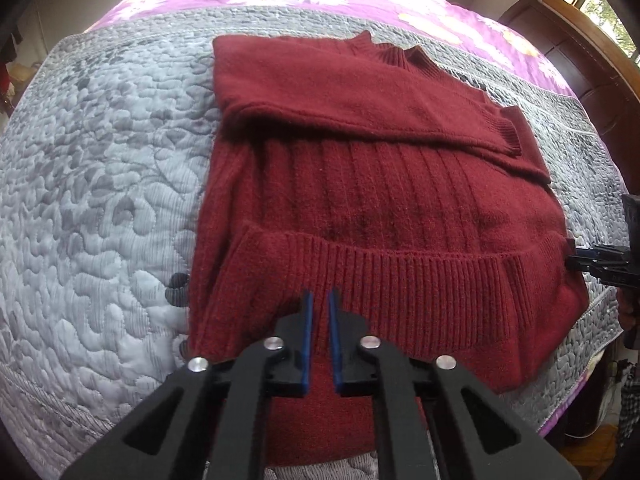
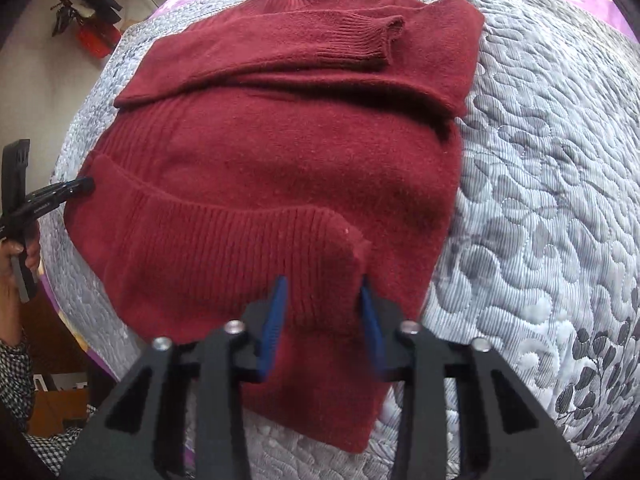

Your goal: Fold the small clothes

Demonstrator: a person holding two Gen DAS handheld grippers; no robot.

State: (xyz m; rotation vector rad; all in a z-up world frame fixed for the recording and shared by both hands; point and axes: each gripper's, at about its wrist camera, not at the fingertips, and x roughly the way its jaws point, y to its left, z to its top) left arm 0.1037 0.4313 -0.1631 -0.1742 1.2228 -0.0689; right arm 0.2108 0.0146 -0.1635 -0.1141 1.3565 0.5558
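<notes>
Red sweater part-folded on the quilted bed, hem fold in progress.

The dark red knit sweater (image 1: 372, 184) lies flat on the grey quilted bedspread (image 1: 104, 184); both sleeves (image 2: 320, 46) are already crossed over the chest, and the ribbed hem (image 1: 400, 280) has been turned up partway, so I judge the bottom-to-collar fold is what remains. The left gripper (image 1: 320, 300) sits over the near hem corner, its blue pads almost together; whether cloth is pinched between them I cannot tell. The right gripper (image 2: 324, 292) has its jaws apart, straddling a raised bunch of hem.
</notes>
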